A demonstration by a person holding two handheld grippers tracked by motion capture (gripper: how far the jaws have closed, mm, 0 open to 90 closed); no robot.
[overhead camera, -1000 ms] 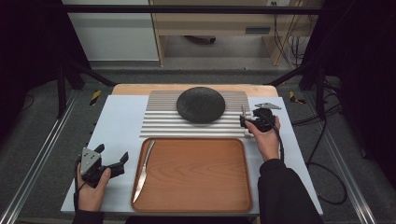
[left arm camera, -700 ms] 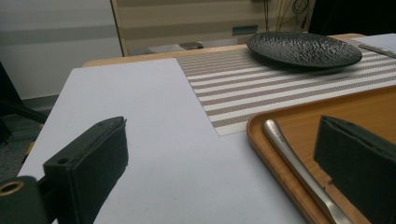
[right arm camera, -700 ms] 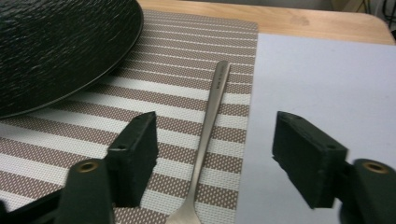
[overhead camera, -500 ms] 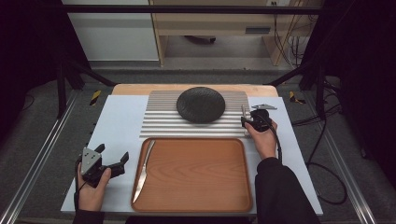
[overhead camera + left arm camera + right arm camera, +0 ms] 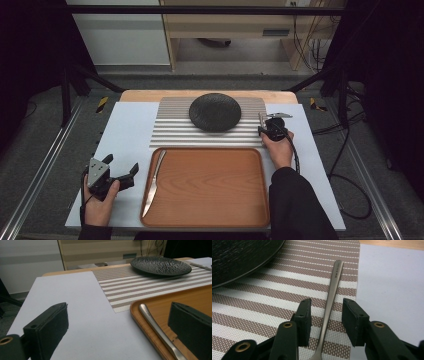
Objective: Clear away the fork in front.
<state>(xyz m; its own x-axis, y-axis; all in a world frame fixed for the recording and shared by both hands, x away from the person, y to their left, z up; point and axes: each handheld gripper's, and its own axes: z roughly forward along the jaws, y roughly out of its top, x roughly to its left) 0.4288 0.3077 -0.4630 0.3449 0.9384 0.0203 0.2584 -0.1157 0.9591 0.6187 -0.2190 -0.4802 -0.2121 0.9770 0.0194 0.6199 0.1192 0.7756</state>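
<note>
A metal utensil (image 5: 332, 287) lies on the striped placemat (image 5: 274, 290), right of the black plate (image 5: 237, 257). Its handle runs between the jaws of my right gripper (image 5: 326, 312), which is open with a gap on each side. In the high view this right gripper (image 5: 267, 129) sits at the placemat's (image 5: 170, 130) right edge, beside the plate (image 5: 215, 112). My left gripper (image 5: 122, 175) is open wide and holds nothing, just left of the wooden tray (image 5: 210, 220). A knife (image 5: 154, 180) lies along the tray's left side; its handle (image 5: 155, 327) shows between the left gripper's (image 5: 117, 322) jaws, farther off.
A white board (image 5: 130, 130) covers the table under the placemat and tray. The tray's rim (image 5: 140, 317) rises just right of my left gripper. Dark floor, metal rails and cables surround the table, with a cabinet (image 5: 120, 35) behind it.
My right gripper has shifted slightly left along the placemat's edge, over the utensil. The left gripper has stayed put.
</note>
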